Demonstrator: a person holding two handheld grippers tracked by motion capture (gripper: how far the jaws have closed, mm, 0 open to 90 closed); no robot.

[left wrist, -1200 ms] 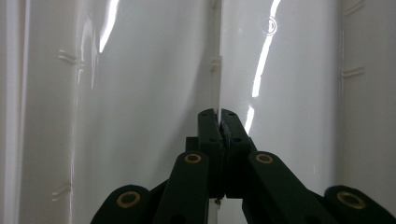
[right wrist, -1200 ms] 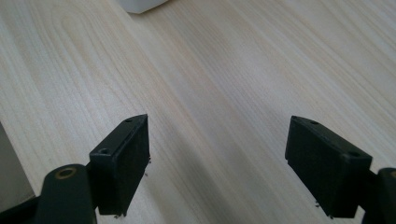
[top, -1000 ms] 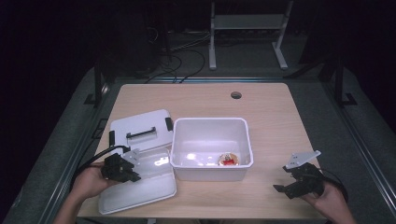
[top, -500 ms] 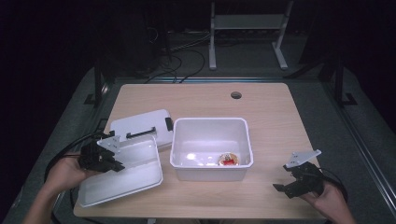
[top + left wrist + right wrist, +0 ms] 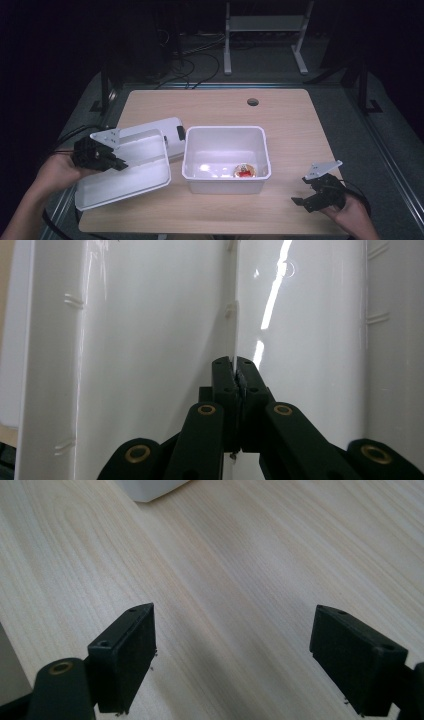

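My left gripper (image 5: 120,163) is shut on the thin rim of a shallow white tray (image 5: 132,177), holding it tilted above the table's left front corner. In the left gripper view the jaws (image 5: 234,365) pinch that edge, with the tray's glossy walls (image 5: 150,340) on both sides. A white lid with a black handle (image 5: 172,131) lies partly under the tray. An open white bin (image 5: 225,131) stands mid-table with a small red and white item (image 5: 243,171) inside. My right gripper (image 5: 301,191) rests open at the front right, its jaws (image 5: 235,655) wide over bare wood.
The wooden table (image 5: 290,125) has a round cable hole (image 5: 253,102) near its far edge. A corner of the bin (image 5: 150,487) shows ahead of my right gripper. Dark floor, cables and a metal stand (image 5: 262,30) lie beyond the table.
My left gripper has raised the white tray off the table and carried it a little to the left, tilting it. The right gripper has stayed still.
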